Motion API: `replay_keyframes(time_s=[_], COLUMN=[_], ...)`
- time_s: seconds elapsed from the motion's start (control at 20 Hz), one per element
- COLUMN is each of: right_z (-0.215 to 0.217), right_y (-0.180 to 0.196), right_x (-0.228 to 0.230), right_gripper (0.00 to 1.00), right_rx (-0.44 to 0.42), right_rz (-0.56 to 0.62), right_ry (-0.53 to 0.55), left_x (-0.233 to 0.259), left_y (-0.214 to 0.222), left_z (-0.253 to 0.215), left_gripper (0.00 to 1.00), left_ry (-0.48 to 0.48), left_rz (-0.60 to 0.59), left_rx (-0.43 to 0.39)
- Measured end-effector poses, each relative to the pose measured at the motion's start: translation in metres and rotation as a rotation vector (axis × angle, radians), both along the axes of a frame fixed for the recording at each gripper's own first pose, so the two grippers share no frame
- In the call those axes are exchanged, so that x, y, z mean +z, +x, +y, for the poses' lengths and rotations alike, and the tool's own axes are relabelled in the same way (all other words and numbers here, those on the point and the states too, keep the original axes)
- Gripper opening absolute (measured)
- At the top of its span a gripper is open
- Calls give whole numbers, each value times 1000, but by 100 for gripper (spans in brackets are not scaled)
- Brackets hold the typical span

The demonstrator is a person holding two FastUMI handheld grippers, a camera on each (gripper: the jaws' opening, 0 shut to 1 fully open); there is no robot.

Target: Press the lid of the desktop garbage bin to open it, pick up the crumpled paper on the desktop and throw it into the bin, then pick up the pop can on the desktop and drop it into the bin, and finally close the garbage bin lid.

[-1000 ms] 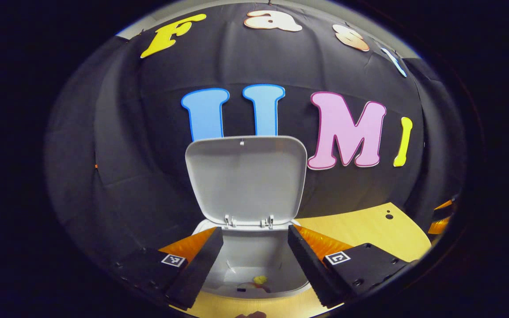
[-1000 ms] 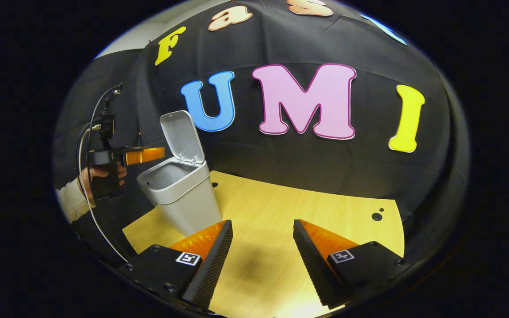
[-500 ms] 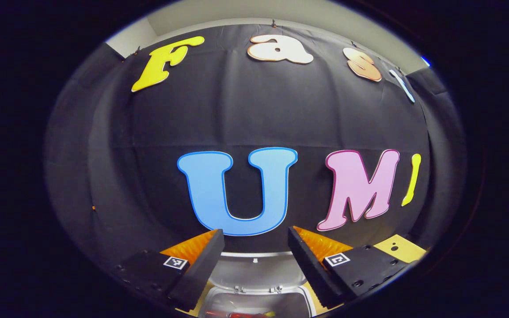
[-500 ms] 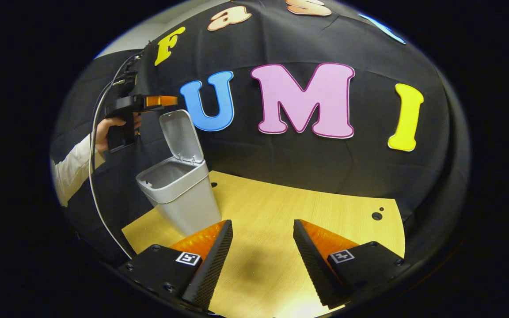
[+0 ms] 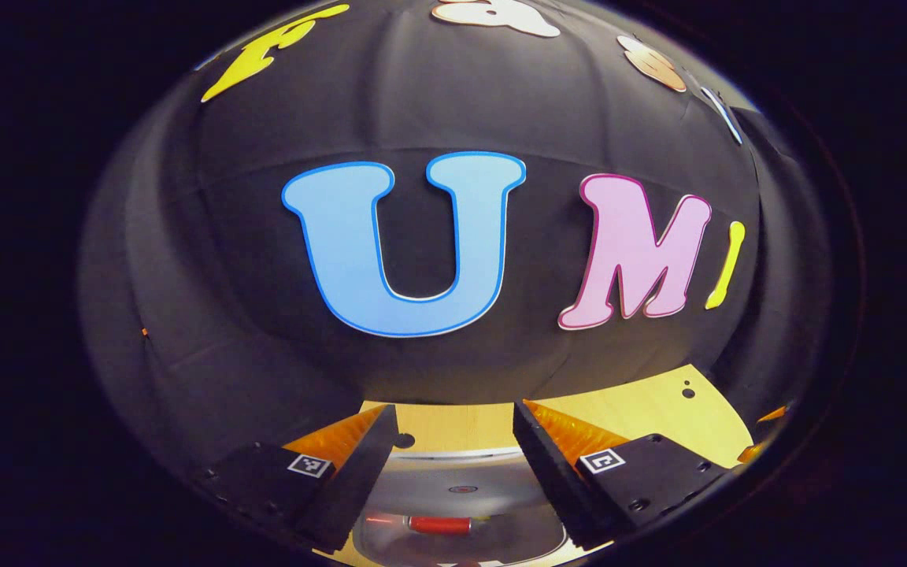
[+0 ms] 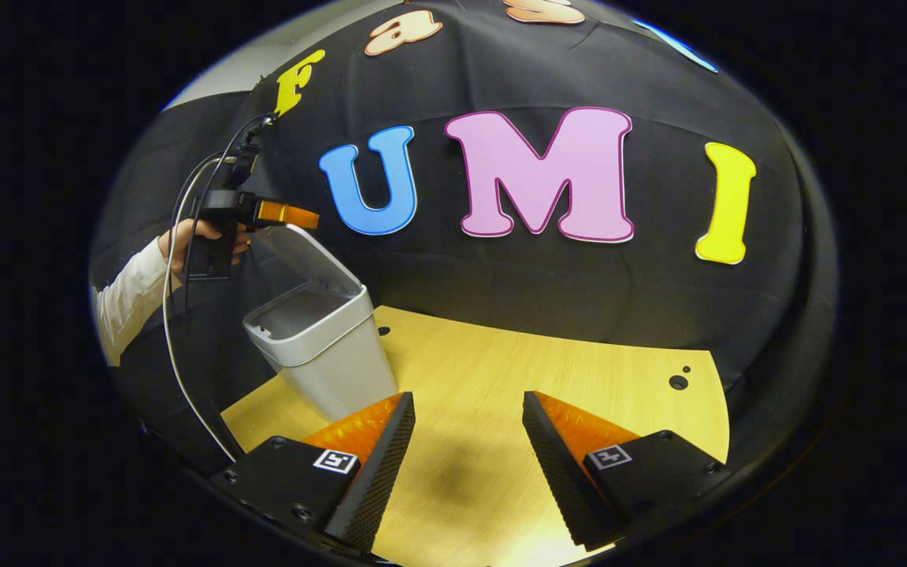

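Tool on my left (image 6: 288,213) sat against the top edge of the bin's lid (image 6: 308,256), which leaned half-closed over the garbage bin (image 6: 320,346) near the counter's (image 6: 548,370) back left corner. Its jaws stood apart (image 5: 453,465), holding nothing. I judged this the last step, closing the lid; the next move called for a steady downward push until it seated. My right tool (image 6: 469,461) hovered over bare counter, jaws wide and empty. Looking down past the left tool, I made out something red, probably the pop can (image 5: 438,524), inside the bin. I could not make out the crumpled paper, and the bin's front was cut off.
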State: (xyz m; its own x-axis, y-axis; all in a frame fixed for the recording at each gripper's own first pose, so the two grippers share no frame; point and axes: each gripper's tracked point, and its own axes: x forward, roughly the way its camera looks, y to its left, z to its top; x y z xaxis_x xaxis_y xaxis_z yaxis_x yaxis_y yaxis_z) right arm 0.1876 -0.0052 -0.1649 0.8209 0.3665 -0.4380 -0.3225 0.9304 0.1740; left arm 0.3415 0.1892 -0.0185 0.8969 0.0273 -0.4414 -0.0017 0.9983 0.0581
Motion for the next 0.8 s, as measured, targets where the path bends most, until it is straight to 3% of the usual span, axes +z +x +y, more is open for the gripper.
replay_keyframes(time_s=[0.2, 0.8], right_z=[14, 6], right_y=[1, -5], right_x=[-1, -15], right_gripper=[89, 88], right_rx=[25, 5], right_rz=[-1, 23], right_ry=[19, 49], left_x=[-39, -120], left_y=[-32, -96], left_z=[0, -3], left_gripper=[99, 99], left_ry=[-53, 12], left_rz=[160, 592], left_rx=[-25, -135])
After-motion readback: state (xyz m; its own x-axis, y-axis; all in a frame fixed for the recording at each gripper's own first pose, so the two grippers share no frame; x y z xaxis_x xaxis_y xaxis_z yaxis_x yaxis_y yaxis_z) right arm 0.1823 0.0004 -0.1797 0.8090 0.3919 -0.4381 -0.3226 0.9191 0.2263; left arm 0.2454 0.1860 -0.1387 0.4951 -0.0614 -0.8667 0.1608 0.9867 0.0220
